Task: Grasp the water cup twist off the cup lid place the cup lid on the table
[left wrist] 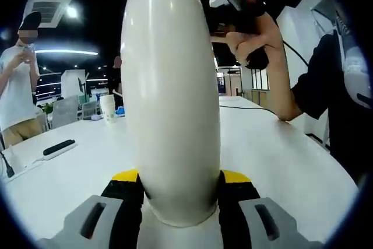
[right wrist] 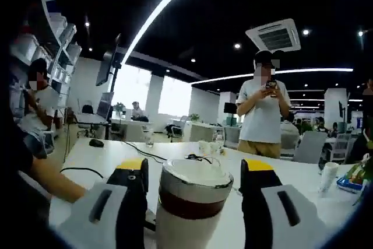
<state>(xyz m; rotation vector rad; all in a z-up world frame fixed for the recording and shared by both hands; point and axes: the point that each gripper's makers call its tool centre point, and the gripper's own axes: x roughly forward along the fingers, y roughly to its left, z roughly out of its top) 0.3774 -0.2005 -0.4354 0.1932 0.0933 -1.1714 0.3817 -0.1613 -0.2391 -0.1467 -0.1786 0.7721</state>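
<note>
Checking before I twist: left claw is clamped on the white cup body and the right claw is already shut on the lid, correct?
Not quite. The left claw does clamp the white cup, but the right gripper view shows the right claw open, its jaws standing apart from the lid.

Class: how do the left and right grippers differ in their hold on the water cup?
Left gripper clamps the water cup by its white body, jaws touching it; right gripper straddles the cup's top with gaps either side. Left gripper is shut, right gripper open. Both have black jaws tipped yellow.

No legible text or labels.
</note>
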